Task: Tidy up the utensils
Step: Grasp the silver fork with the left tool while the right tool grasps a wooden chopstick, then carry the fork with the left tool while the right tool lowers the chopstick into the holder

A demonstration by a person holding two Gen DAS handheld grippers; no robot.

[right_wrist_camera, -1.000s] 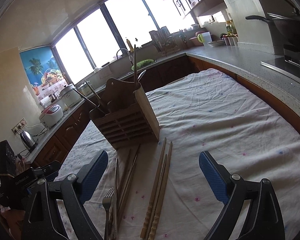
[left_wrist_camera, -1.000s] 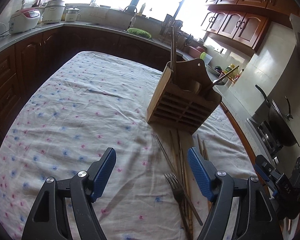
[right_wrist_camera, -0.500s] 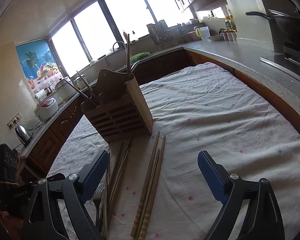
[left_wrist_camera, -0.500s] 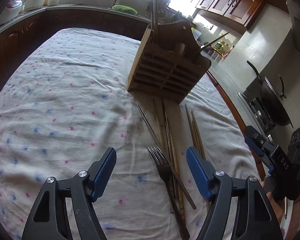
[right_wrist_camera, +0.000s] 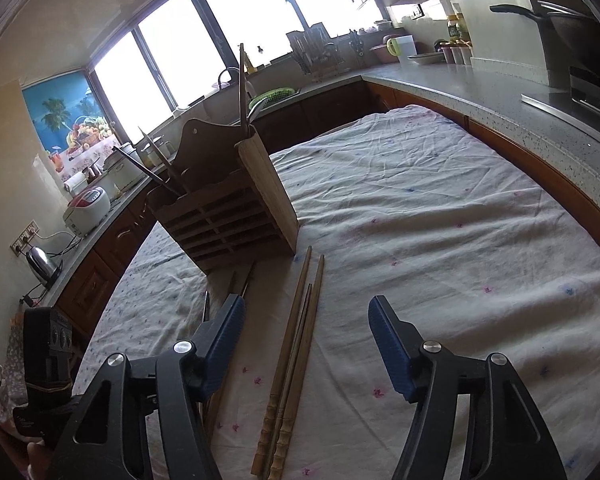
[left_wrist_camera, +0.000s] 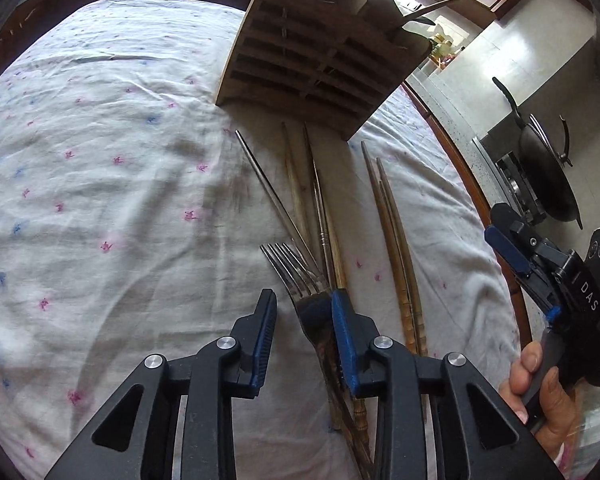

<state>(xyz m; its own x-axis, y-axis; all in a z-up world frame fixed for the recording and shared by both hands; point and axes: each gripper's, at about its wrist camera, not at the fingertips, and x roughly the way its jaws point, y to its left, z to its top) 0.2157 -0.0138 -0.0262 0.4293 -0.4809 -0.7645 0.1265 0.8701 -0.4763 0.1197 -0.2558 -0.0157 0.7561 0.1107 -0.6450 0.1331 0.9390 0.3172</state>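
Note:
A wooden slatted utensil holder (left_wrist_camera: 320, 52) stands on the flowered tablecloth (left_wrist_camera: 100, 160); it also shows in the right wrist view (right_wrist_camera: 228, 216) with a few utensils standing in it. In front of it lie a metal fork (left_wrist_camera: 296, 276), metal chopsticks (left_wrist_camera: 272, 196) and wooden chopsticks (left_wrist_camera: 396, 232). My left gripper (left_wrist_camera: 302, 312) is low over the cloth, its jaws partly closed around the fork's neck with a gap on the left side. My right gripper (right_wrist_camera: 306, 328) is open above a bundle of wooden chopsticks (right_wrist_camera: 296, 344) and holds nothing.
The right gripper and the hand holding it (left_wrist_camera: 560, 312) show at the right of the left wrist view. Kitchen counters (right_wrist_camera: 480, 92) surround the table, with a wok (left_wrist_camera: 548, 176) on the stove, a rice cooker (right_wrist_camera: 88, 208) and a kettle (right_wrist_camera: 40, 264).
My left gripper has moved forward and down onto the fork and its jaws have narrowed around it. My right gripper has come slightly forward over the wooden chopsticks.

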